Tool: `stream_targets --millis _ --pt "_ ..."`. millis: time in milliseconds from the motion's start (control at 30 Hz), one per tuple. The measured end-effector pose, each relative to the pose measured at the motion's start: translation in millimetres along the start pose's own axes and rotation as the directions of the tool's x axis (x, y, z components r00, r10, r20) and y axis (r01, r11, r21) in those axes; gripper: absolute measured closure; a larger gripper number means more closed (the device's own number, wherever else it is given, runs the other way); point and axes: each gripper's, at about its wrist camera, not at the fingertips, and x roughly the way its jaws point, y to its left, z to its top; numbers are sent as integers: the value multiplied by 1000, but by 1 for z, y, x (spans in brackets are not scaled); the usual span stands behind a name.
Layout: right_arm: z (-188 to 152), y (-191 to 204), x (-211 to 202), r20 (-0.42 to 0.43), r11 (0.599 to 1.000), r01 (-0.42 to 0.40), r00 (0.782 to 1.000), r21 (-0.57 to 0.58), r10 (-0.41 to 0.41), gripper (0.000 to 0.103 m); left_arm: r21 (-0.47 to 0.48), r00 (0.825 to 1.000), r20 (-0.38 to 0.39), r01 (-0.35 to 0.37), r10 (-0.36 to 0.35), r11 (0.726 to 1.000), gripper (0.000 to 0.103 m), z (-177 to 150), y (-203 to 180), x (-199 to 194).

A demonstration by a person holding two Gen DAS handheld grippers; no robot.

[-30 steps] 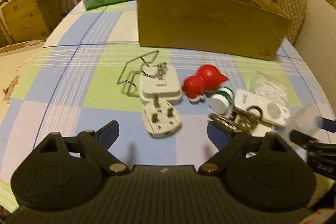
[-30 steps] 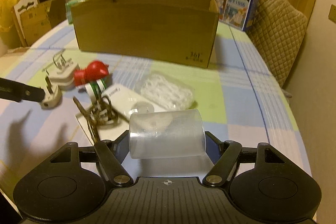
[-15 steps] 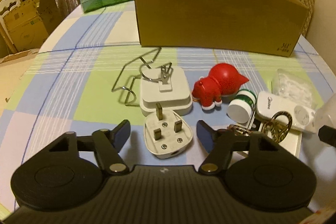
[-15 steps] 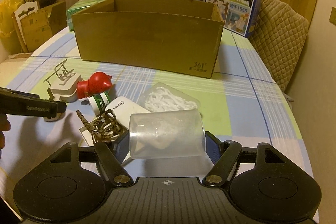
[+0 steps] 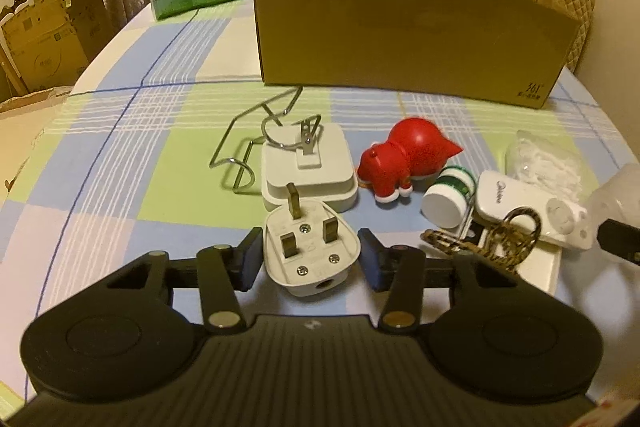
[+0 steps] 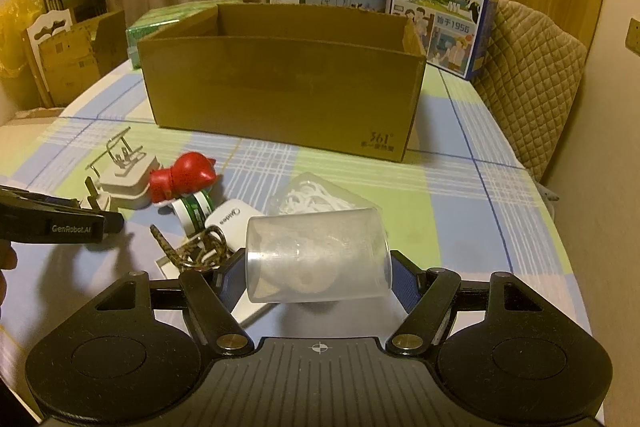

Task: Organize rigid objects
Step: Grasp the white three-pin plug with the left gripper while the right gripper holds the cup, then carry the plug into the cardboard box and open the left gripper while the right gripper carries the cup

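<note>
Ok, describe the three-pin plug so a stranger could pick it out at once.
Start at the cardboard box, then come toward the camera past the square white charger. The three-pin plug lies between the left gripper pads, with three brass pins pointing up.

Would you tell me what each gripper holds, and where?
Right gripper clamps the cup across its sides. Left gripper straddles the plug, holding nothing.

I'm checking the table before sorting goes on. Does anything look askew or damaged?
No damage shows. The white three-pin plug lies on its back, pins up, between the open left gripper fingers. The clear plastic cup is sideways in the right gripper.
</note>
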Motion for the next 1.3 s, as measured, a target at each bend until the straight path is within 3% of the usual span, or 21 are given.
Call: stream_targets --millis 167,333,667,833,1067,1300 --pt "12 2 -8 24 1000 -18 1000 0 18 34 13 999 35 14 -14 1000 58 14 0 -20" --pt "43 -5 -11 57 998 -61 997 17 60 34 31 995 90 50 -53 998 58 52 -1 -35" --pt "159 -39 19 173 995 -88 982 43 80 34 105 969 210 110 -130 988 58 166 -16 -31" --pt "200 -60 63 139 986 -115 985 121 98 34 118 972 199 105 -127 987 58 207 -21 -1" --pt "205 -71 110 56 985 -81 996 154 73 34 124 984 136 95 -112 988 58 220 -23 44" --pt "195 -78 128 17 983 -66 998 172 64 34 90 989 102 96 -105 991 58 215 -15 67"
